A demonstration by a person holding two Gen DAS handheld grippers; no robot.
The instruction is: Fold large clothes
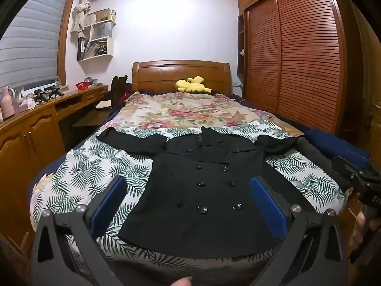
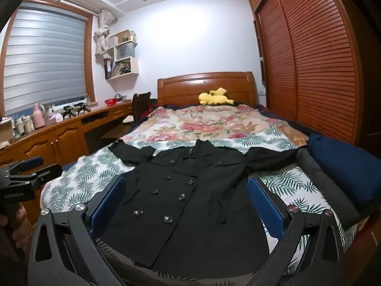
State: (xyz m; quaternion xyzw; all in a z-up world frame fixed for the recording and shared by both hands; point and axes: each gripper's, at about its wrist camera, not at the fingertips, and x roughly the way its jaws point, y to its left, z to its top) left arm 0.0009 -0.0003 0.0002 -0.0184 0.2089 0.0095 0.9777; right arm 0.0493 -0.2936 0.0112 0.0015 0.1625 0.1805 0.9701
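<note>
Now, on the leaf-print bed (image 1: 90, 166): black double-breasted coat (image 1: 200, 190) spread flat, front up, sleeves out sideways. Best to pinch each sleeve near its cuff and sweep inward. Left gripper (image 1: 188, 205) and right gripper (image 2: 185, 202) hovering, jaws wide, holding nothing.

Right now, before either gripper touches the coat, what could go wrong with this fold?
The black coat hangs over the bed's foot edge, so pulling the hem could slide it off. Its right sleeve ends against the folded grey and navy pile; sweeping it inward might drag that pile. Both the left gripper and right gripper are open, and thick fabric with buttons may slip from the pads.
</note>
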